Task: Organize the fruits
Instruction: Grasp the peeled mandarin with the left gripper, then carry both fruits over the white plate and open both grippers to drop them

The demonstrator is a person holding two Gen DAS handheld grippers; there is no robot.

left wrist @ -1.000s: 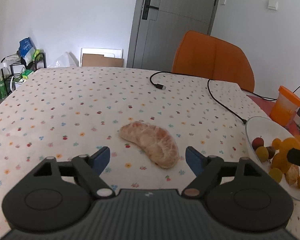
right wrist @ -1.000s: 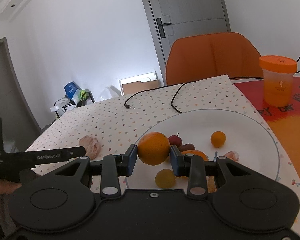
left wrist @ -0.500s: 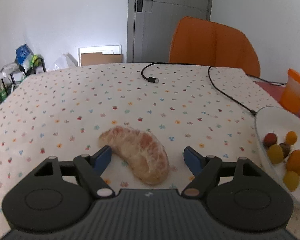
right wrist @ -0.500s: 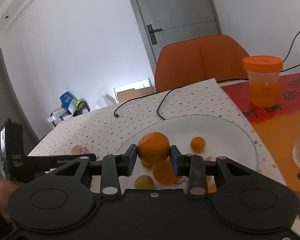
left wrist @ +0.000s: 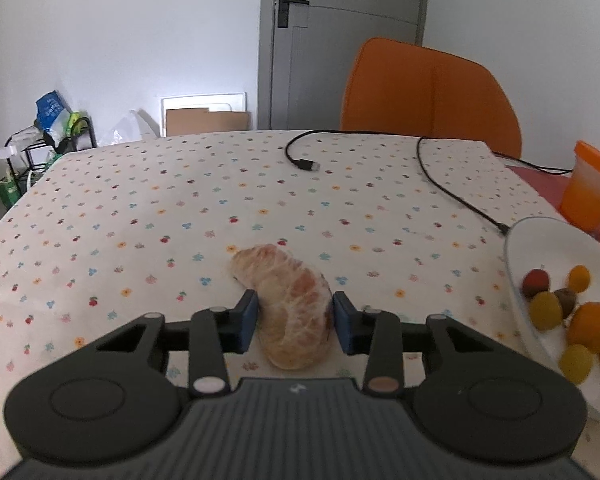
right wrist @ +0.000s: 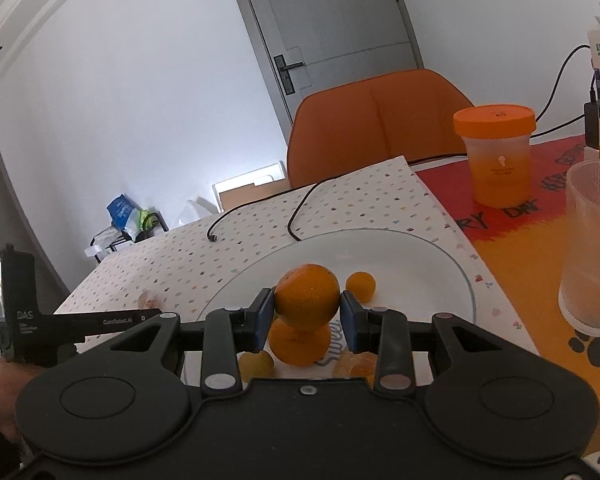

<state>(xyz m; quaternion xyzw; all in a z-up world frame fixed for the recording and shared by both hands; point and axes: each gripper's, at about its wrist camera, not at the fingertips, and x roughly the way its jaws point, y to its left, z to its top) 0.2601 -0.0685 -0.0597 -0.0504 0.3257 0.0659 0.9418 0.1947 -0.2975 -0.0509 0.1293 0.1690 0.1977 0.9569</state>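
1. Fruits sit in two places: a peeled, pale orange citrus half (left wrist: 288, 308) lies on the dotted white tablecloth (left wrist: 220, 208), and the rest lie on a round white plate (right wrist: 440, 268) at its 3 o'clock.
2. The left gripper (left wrist: 294, 318) has its blue pads (left wrist: 247, 316) on either side of the near end of the peeled citrus, touching or almost touching it; whether they truly clamp it cannot be told.
3. The right gripper (right wrist: 306, 316) is clamped on a whole round orange (right wrist: 307, 297), held above the plate.
4. Below that orange, on the plate, lie another orange fruit (right wrist: 298, 344), a small yellow fruit (right wrist: 256, 364) at its 8 o'clock, and a small orange ball-shaped fruit (right wrist: 361, 286) at 1 o'clock.
5. A black cable (left wrist: 440, 176) runs across the cloth at 12 o'clock from the plate.
6. An orange-lidded translucent cup (right wrist: 496, 156) stands at 1 o'clock, a ribbed clear glass (right wrist: 592, 248) at 3 o'clock, and an orange chair (right wrist: 376, 120) beyond the table.
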